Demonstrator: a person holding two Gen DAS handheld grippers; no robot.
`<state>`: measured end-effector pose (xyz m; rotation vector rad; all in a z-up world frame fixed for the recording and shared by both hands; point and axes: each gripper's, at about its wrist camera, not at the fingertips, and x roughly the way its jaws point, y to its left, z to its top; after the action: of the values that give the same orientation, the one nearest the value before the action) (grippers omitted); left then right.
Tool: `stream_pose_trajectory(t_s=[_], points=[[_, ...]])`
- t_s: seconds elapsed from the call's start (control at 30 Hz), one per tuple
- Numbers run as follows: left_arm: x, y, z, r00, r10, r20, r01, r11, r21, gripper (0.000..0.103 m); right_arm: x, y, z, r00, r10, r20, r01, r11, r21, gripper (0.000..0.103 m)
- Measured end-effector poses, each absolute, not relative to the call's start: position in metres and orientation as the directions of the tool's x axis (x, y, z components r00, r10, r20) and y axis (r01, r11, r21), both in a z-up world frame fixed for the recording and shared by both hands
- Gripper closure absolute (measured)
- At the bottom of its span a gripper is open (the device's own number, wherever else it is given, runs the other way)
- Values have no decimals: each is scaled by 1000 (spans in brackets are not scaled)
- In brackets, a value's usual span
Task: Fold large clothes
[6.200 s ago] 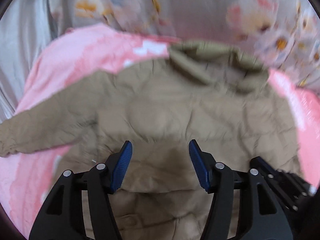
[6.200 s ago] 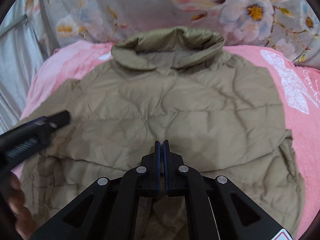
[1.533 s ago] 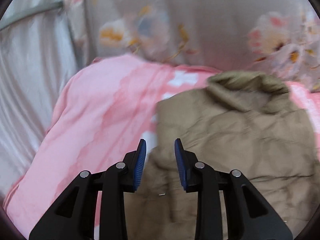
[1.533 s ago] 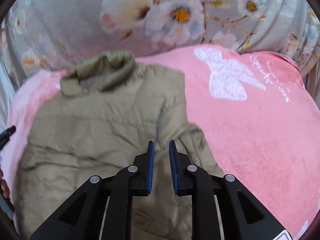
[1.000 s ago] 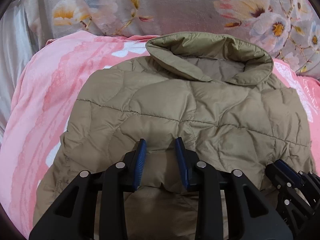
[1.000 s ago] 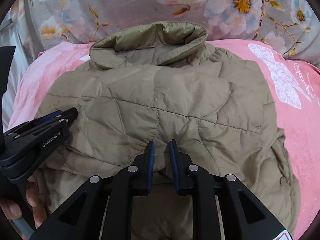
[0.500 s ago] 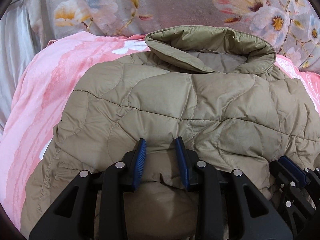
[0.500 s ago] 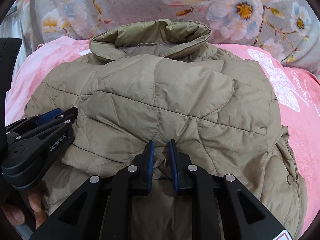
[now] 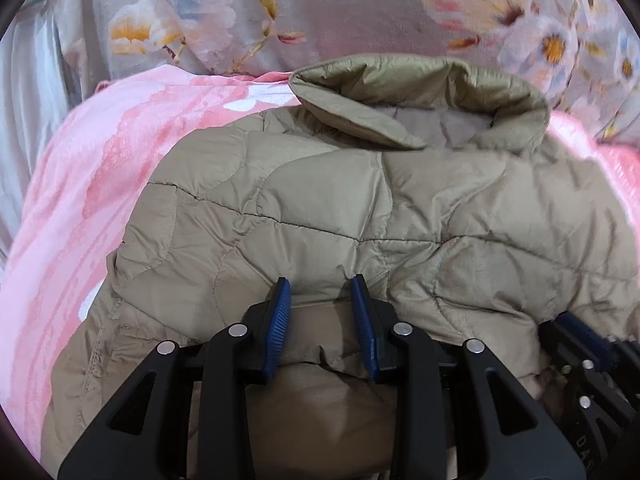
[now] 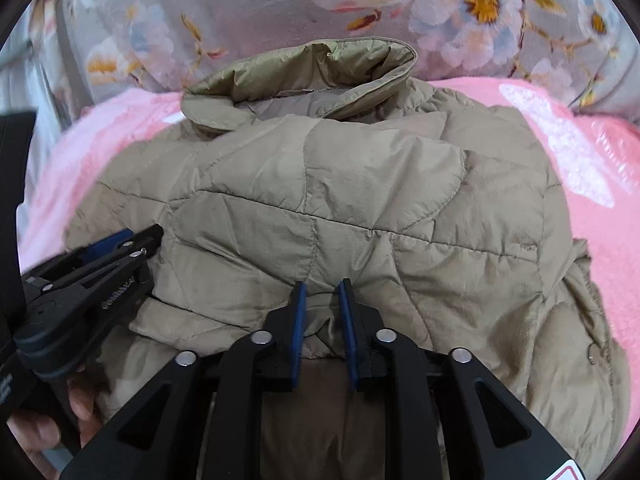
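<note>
A tan quilted jacket [image 9: 360, 208] lies folded on a pink blanket, its collar [image 9: 420, 92] at the far end. My left gripper [image 9: 320, 284] has the jacket's lower hem bunched between its blue pads, and its jaws are opening. In the right wrist view the jacket [image 10: 360, 200] fills the middle. My right gripper [image 10: 322, 286] pinches a fold of the same hem, its jaws opening too. The left gripper [image 10: 120, 248] shows at the left edge there, held by a hand [image 10: 40, 428]. The right gripper [image 9: 580, 336] shows at the left view's right edge.
The pink blanket [image 9: 80, 200] spreads left of the jacket and, with a white bow print [image 10: 560, 148], to its right. A grey floral cloth [image 9: 320, 8] rises behind the collar. A pale grey curtain [image 9: 24, 80] hangs at the far left.
Both grippers have carried the hem a little further toward the collar, so the jacket's back bulges up more. The gap between each pair of pads has grown slightly.
</note>
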<state>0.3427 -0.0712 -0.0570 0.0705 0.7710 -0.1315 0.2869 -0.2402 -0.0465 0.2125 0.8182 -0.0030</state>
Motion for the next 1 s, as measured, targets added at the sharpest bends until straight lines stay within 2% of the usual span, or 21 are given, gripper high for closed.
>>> stream_pose_trajectory(t_s=[0.07,0.13,0.2,0.3,0.4,0.43,0.5,0.53,0.57,0.63,0.67,0.73,0.8,1.0], points=[[342,-59,-47,689,-145,-710,163,986,-43,67,281,-248,-39,673,128,-728,65,971,231,76],[345,-41,-27,669,-229,-707,183,973,-142,61,274,-260,-24,703,160,-692,62,957,285,66],[354,-30,-6,683,-268,-679,168,963,-211,48,281,-275,-6,735,161,-658,81,944,321,60],[393,-26,16,676,-330,-658,144,936,-321,43,314,-295,13,758,185,-626,106,912,397,58],[432,-37,16,648,-320,-691,94,934,-344,44,349,-307,17,774,163,-611,156,887,434,58],[442,-41,14,640,-318,-699,84,934,-348,46,361,-309,16,774,175,-609,160,876,455,57],[462,-52,8,617,-300,-728,77,943,-323,68,384,-315,5,764,222,-606,168,838,519,57],[471,-58,2,602,-285,-746,74,950,-304,71,394,-318,-2,752,232,-616,189,820,540,63],[479,-63,-4,589,-267,-762,70,957,-281,75,402,-320,-9,745,241,-622,204,806,556,77],[487,-70,-14,574,-235,-785,66,968,-242,83,412,-319,-17,727,221,-650,222,820,527,99],[489,-73,-20,566,-223,-794,71,972,-222,88,414,-316,-20,724,205,-658,217,838,500,99],[491,-77,-31,561,-191,-805,81,981,-176,88,413,-309,-25,711,151,-686,211,885,415,100],[492,-80,-40,567,-159,-808,86,987,-134,98,413,-303,-36,696,102,-711,210,918,337,102],[489,-93,-54,624,-100,-775,98,994,-49,98,416,-298,-59,672,68,-737,209,938,276,103]])
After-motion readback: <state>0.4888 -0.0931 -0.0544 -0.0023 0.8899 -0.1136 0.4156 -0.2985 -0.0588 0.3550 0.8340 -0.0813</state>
